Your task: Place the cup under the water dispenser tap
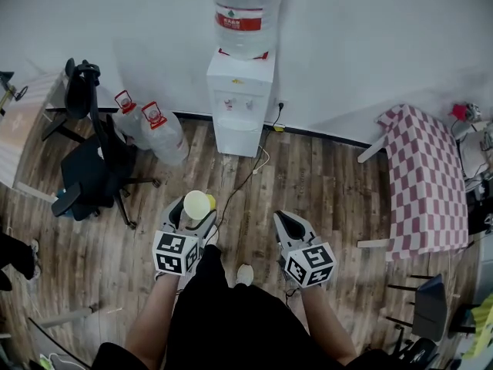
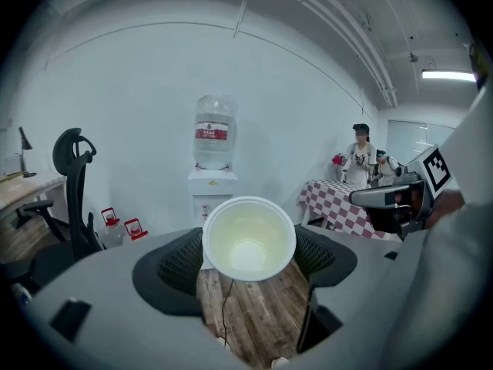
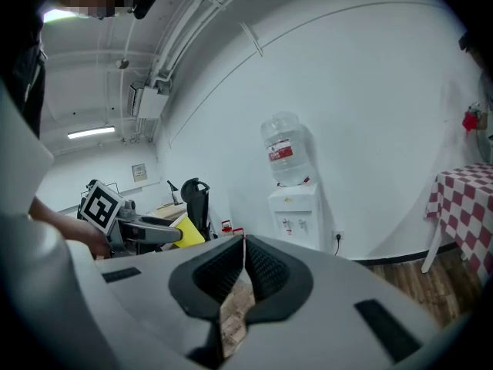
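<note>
The left gripper's [image 1: 192, 210] two jaws are clamped on a small round yellow cup [image 2: 248, 239], one on each side. The cup's open mouth faces back toward the gripper camera. The cup is held above the wooden plank floor [image 1: 323, 183], well short of the white water dispenser [image 1: 239, 102] with its clear bottle. The right gripper's [image 3: 242, 262] jaws are closed together, empty, also well in front of the dispenser.
</note>
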Demonstrator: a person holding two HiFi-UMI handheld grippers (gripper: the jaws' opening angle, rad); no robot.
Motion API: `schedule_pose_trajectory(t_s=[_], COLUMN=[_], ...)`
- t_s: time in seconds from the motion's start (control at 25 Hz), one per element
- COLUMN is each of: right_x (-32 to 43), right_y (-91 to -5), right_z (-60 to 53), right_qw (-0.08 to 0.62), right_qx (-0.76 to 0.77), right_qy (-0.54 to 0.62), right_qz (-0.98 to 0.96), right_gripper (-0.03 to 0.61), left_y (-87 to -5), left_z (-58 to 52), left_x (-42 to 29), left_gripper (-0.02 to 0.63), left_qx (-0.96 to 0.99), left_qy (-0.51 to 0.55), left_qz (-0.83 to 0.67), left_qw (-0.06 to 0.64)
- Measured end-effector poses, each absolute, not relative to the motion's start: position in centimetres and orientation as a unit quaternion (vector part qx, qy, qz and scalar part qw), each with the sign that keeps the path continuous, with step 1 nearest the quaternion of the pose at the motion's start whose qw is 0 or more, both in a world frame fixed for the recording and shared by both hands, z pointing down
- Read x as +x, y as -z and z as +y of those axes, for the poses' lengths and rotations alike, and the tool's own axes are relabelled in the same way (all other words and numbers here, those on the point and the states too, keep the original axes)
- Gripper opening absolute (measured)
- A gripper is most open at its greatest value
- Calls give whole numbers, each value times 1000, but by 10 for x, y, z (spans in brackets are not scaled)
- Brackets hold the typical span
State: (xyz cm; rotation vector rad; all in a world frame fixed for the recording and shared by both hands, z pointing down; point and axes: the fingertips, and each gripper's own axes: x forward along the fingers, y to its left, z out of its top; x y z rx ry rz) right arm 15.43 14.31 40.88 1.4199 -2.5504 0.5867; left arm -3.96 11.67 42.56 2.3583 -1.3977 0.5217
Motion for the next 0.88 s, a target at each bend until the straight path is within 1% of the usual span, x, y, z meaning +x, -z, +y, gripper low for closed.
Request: schedule_pose_trajectory(t_s=[0.48,0.88], right_x=[105,81], right_y=[-415,-409], right_z=[61,-17], right_qw=[96,102], right_qx=[482,509], right_qy=[-197,-191], right_qz=[-848,-833], right_gripper=[23,23], left_y=[-448,-453], left_z=[32,-50], left_x=[-66,-91], left_gripper=[376,376], left_qx=[847,861], left_qy=[-192,-196], left_qz=[-460,-430], left_qw=[186,187])
